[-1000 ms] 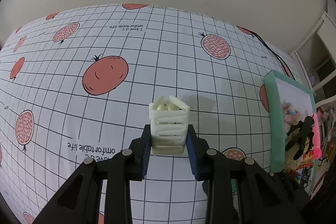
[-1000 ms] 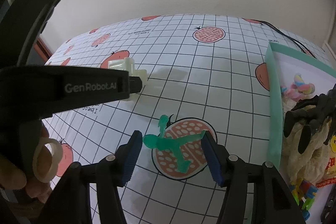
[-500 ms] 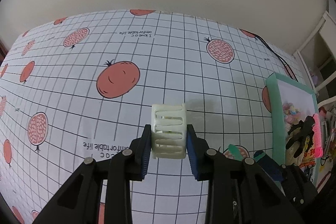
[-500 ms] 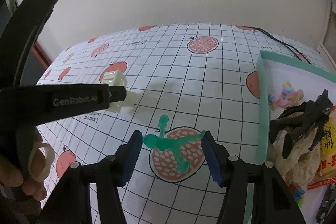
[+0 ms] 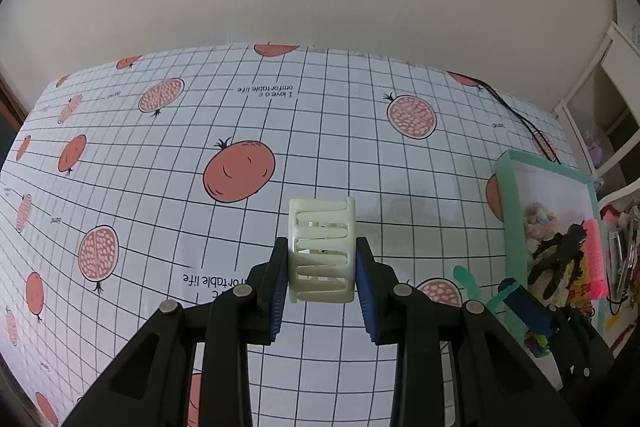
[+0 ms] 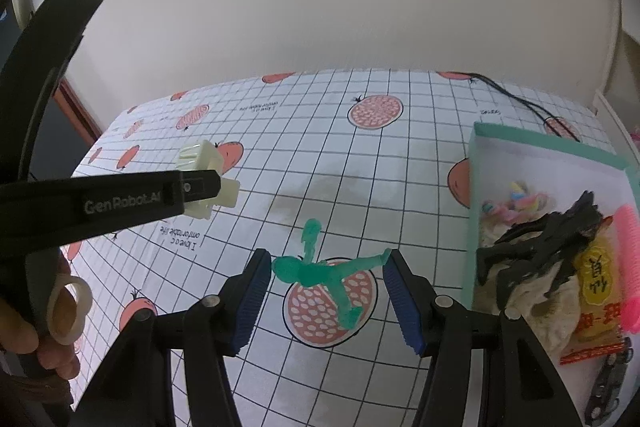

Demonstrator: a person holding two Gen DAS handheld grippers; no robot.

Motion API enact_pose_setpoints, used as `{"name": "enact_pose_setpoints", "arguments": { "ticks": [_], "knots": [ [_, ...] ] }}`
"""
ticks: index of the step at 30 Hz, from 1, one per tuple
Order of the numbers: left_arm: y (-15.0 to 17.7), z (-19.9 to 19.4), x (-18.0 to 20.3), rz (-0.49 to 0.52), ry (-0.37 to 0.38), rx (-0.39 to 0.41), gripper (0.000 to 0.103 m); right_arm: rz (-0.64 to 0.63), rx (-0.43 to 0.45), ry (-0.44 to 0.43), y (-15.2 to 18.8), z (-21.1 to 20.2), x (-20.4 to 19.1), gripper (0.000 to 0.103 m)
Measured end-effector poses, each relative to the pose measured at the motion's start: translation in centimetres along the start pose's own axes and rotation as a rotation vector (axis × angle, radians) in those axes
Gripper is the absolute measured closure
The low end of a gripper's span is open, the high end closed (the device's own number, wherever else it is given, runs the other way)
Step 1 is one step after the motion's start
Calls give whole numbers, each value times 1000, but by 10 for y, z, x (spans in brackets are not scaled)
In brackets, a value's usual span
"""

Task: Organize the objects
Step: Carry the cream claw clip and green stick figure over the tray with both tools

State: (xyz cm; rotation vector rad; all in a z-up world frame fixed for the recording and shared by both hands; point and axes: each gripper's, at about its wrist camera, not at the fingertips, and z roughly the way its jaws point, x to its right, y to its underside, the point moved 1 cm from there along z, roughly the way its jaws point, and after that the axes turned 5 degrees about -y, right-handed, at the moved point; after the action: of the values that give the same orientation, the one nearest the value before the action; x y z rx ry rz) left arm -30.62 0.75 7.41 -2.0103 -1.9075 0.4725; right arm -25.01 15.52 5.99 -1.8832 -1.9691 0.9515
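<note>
**A:** What is shown in the left wrist view?

**B:** A cream plastic hair claw (image 5: 322, 251), ribbed with interlocking teeth, is clamped between the blue serrated pads (image 5: 279, 287) of the left gripper (image 5: 322, 285) and is held above the tablecloth (image 5: 160, 187). The cloth is glossy white, ruled with a black grid and printed with pomegranates. To the right of the claw, a mint-green rimmed box (image 5: 505, 211) is seen, filled with a black claw clip (image 5: 560, 255) and a pink bristled roller (image 5: 596, 259). Between claw and box, only the tips of a green figure (image 5: 464, 277) are visible, behind a blue pad of the other gripper.

**A:** And in the right wrist view?

**B:** The green figure (image 6: 320, 275) is shown whole here: translucent, rubbery-looking, with thin spread limbs, lying flat on a printed pomegranate. The fingers of the right gripper (image 6: 326, 301) are held apart, one on either side of the figure; one limb tip lies just beside the right pad, and whether it touches cannot be told. To the left of the figure, the cream claw (image 6: 204, 183) is seen side-on, gripped by the black left gripper (image 6: 200, 187), whose handle is held by a hand (image 6: 36, 339) through a pale ring (image 6: 66, 309). To the right of the figure, the box (image 6: 540, 143) is seen to hold pastel hair ties (image 6: 516, 201), a yellow-and-red packet (image 6: 598, 307) and something cream and fleecy (image 6: 540, 311) beneath the black clip (image 6: 540, 243).
</note>
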Motion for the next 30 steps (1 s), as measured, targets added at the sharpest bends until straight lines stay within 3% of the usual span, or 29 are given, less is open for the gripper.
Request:
{"name": "enact_pose_setpoints", "arguments": {
  "ticks": [19, 30],
  "knots": [
    [8, -63, 30, 22, 19, 81, 70, 21, 106, 60, -17, -74, 23, 42],
    [18, -98, 81, 75, 107, 140, 70, 78, 166, 146, -10, -119, 73, 42]
  ]
}}
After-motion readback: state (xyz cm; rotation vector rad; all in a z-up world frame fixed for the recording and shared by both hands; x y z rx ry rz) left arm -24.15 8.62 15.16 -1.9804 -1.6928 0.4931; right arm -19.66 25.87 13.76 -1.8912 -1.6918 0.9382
